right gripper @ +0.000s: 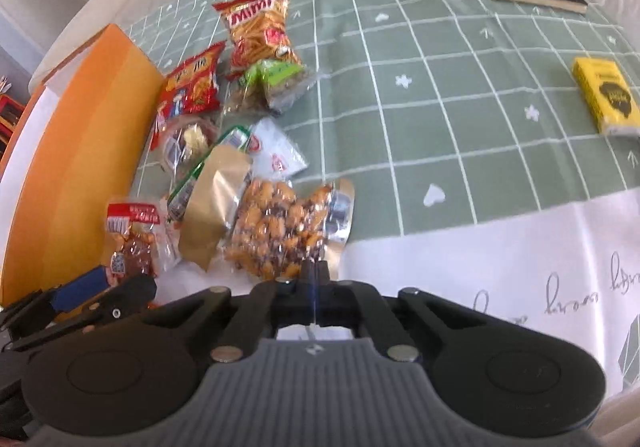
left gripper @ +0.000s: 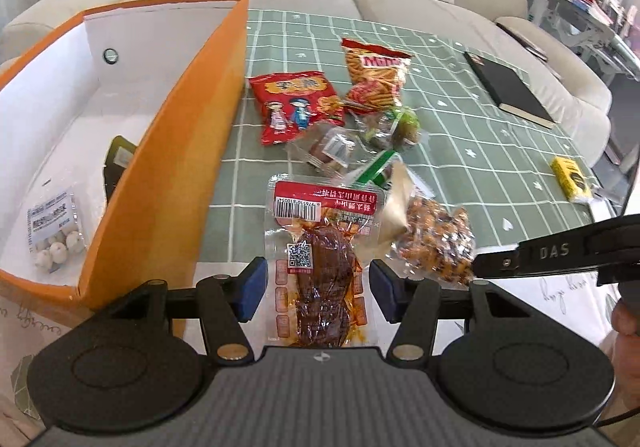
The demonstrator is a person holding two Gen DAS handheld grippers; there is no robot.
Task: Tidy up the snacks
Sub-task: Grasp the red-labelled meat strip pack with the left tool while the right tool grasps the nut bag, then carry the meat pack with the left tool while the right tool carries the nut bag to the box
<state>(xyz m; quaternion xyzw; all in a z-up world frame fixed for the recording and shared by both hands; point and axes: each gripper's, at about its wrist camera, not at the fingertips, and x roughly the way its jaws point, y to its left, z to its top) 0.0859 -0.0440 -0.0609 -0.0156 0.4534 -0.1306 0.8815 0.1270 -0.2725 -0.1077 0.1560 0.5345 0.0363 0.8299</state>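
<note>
Two grippers work at the near edge of the tabletop [right gripper: 460, 95]. The left gripper [left gripper: 316, 289] has its blue-padded fingers [left gripper: 251, 289] apart, one on each side of a clear pouch of brown braised meat [left gripper: 320, 267] with a red label; the pads do not press on it. The right gripper [right gripper: 314, 275] has its fingers together, pinched on the near edge of a clear bag of orange-brown nuts [right gripper: 276, 231], which lies just beside the meat pouch toward the right.

Beyond these, a loose heap of snacks runs toward the middle of the tabletop: a brown paper packet [right gripper: 216, 199], a white sachet [right gripper: 276, 155], a small clear pack [left gripper: 334, 147], a green-labelled pack [left gripper: 396, 125], a red cartoon bag [left gripper: 296, 107] and a Mimi stick-snack bag [left gripper: 376, 75].

Along the left edge stands an open orange box [left gripper: 168, 175] with a white inside, holding a pack of white balls [left gripper: 54, 235] and a dark packet [left gripper: 118, 163].

Toward the far right corner lies a black notebook [left gripper: 508, 87]; a yellow box [left gripper: 570, 179] sits near the right edge.
</note>
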